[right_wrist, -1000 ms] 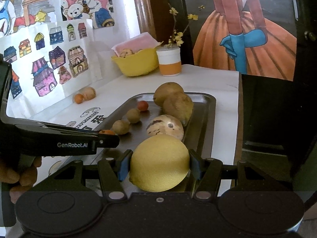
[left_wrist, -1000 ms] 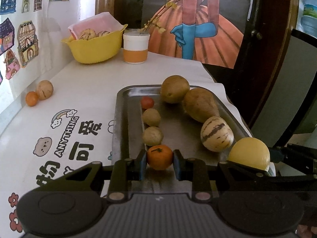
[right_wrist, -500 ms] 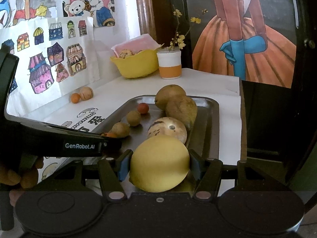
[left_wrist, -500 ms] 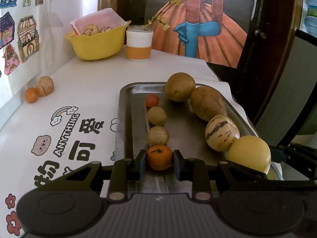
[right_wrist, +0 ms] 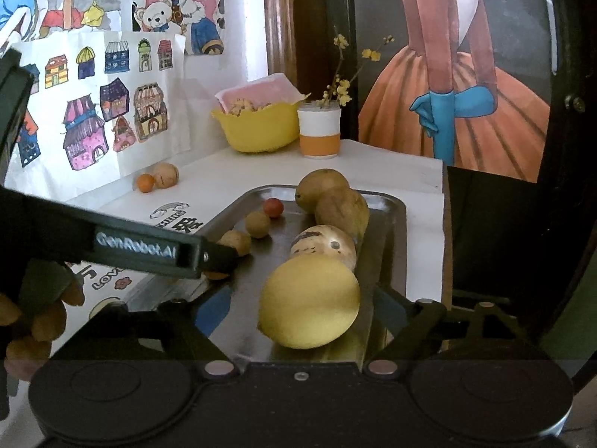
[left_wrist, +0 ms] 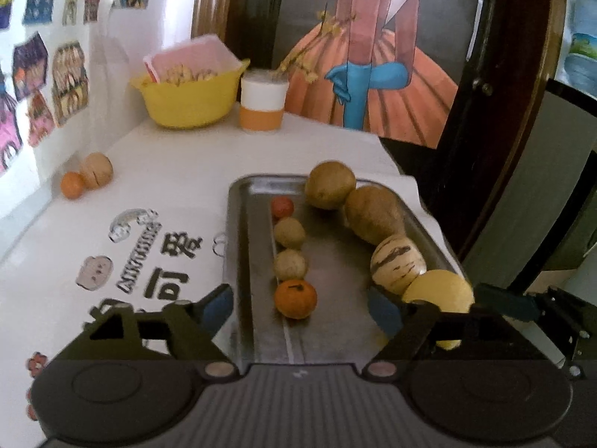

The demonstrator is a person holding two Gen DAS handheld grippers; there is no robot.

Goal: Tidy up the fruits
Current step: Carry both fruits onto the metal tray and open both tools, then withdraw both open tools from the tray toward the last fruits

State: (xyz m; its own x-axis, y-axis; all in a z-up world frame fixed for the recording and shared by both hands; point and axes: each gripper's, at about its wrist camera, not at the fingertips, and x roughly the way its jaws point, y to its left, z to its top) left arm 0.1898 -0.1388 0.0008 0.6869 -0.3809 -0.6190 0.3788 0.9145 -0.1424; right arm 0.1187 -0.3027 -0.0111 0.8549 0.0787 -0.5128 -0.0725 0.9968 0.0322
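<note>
A metal tray (left_wrist: 236, 224) holds two rows of fruit. The left row ends nearest me in a small orange (left_wrist: 295, 298), which rests on the tray between the wide-apart fingers of my left gripper (left_wrist: 302, 310), untouched. The right row runs through a striped melon (left_wrist: 397, 264) to a yellow lemon (right_wrist: 309, 302). The lemon lies on the tray inside my open right gripper (right_wrist: 300, 311), with a gap at each finger. The left gripper's black body (right_wrist: 149, 250) crosses the right wrist view and hides most of the orange.
A yellow bowl (left_wrist: 188, 97) and a white-and-orange cup (left_wrist: 263, 106) with twigs stand at the back. A tan fruit (left_wrist: 97, 170) and a small orange one (left_wrist: 72, 184) lie by the left wall. The table drops off just right of the tray (right_wrist: 399, 224). A hand (right_wrist: 37, 321) shows low left.
Both grippers have opened: the left let go of the orange, the right let go of the lemon. Both fruits now rest on the tray. The grippers have drawn back slightly.
</note>
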